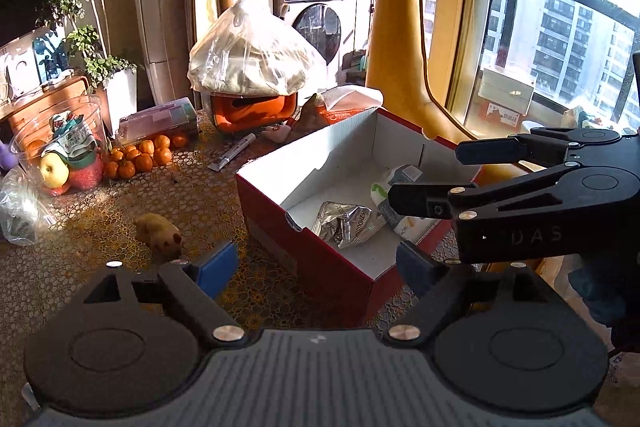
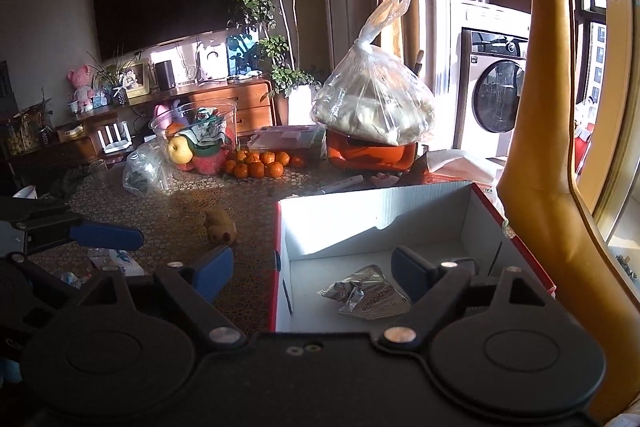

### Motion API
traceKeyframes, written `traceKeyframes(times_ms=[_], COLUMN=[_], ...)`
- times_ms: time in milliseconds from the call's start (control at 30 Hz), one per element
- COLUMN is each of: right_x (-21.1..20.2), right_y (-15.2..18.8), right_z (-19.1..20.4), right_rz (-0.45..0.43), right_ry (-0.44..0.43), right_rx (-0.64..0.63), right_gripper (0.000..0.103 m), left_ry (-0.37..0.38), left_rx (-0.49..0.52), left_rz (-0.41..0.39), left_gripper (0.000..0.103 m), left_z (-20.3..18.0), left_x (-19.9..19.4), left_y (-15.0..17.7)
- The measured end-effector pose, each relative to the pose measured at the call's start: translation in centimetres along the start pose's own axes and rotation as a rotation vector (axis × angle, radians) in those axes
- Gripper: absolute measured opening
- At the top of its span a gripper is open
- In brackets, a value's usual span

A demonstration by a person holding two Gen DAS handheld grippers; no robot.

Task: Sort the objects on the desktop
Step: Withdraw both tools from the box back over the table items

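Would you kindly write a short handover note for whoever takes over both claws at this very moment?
Left claw: open, empty, at the near corner of the shoe box.
Right claw: open, empty, over the box's near wall.
Done: crumpled silver snack packet and a white-and-green pouch lie inside the box.
Left: small plush toy on the table left of the box; a pen-like tube behind it, near the mandarins. Sort these next, probably.

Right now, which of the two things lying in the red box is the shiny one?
The crumpled silver foil packet in the red box. The white and green tube beside it is matte.
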State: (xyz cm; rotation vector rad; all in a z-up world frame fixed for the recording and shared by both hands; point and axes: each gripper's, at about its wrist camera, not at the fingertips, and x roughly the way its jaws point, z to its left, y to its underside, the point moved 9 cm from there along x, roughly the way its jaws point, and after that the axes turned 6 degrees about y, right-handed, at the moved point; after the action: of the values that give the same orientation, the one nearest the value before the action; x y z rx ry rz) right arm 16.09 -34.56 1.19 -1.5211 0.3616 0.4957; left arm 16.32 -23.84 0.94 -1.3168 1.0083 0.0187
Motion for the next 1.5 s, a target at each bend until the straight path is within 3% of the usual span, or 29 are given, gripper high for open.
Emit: traceKeyframes(times_ms=[133,233,967,1500], right_x=[-0.7,-1.1,-1.7,0.9], right_y=[0.2,0.4,2.1,4.6], right_z=[1.6,2.9,12.6,17.7], right_rz=[-0.011,-0.018,-0.029,-0.006], right_ry=[-0.024,-0.028,-0.096,-0.117], right_rx=[-0.001,-0.017,-0.08,-0.167], right_gripper=[0.094,0.097,0.099,0.099], left_ry=[0.001,-0.012,-0.184,-0.26], left_rx=[-0.041,-0.049,-0.123,-0.13], left_rz=[-0.014,-0.037,-0.097,-0.057], left_gripper=[0.099,0.101,0.102,0.102], left_z=[0.8,1.3,10.1,16.6], left_x=[-1.8,-3.3,-11.9,-14.1], left_y=[1.2,2.0,9.6,14.8])
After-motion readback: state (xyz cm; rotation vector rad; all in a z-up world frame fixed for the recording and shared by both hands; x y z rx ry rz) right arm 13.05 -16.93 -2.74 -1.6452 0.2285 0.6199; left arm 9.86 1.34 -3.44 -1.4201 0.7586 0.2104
